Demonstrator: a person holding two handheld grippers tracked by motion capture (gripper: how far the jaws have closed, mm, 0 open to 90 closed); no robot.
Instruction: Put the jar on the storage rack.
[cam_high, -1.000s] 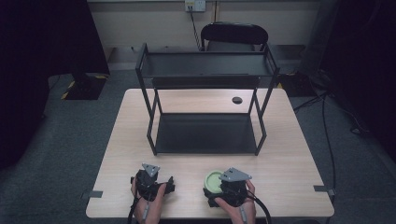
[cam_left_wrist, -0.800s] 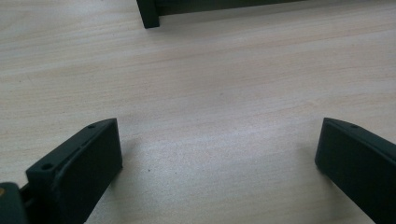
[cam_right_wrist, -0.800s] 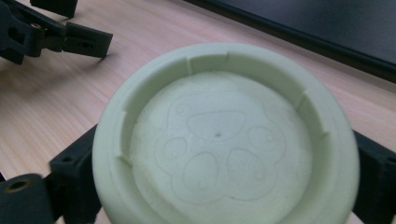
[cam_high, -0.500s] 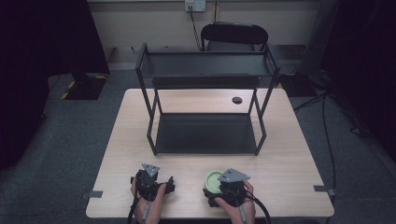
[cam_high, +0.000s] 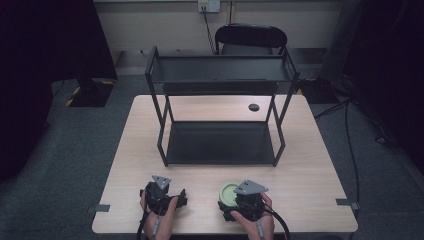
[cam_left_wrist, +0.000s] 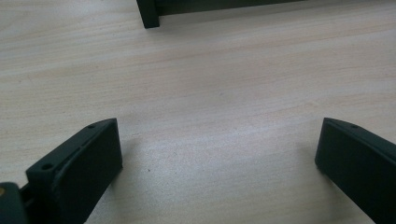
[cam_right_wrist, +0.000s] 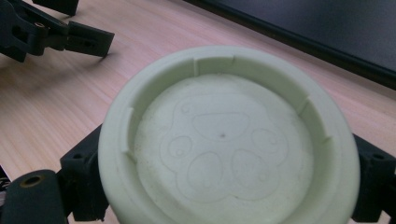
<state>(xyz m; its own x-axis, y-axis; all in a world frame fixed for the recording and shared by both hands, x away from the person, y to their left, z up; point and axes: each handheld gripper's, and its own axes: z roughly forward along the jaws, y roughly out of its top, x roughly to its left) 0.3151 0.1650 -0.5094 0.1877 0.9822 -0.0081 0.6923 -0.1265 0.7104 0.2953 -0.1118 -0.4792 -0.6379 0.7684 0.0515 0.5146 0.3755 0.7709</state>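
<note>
Nearest the table's front edge, right gripper (cam_high: 239, 206) has its jaws closed on a pale green round plastic dish (cam_right_wrist: 229, 140): keep it level, grip steady. Left gripper (cam_high: 161, 194) gapes wide w/ nothing in it. Farther back, black metal two-tier rack (cam_high: 220, 117). No writing; paw-print embossed in dish.

The high view is dimly and evenly lit from above, and its left and right edges are lost in darkness. The table (cam_high: 310, 165) is mildly bowed by lens distortion. A soft shadow is cast beneath the shelf rack (cam_high: 220, 100). Close surfaces in the gripper views are softly blurred.
</note>
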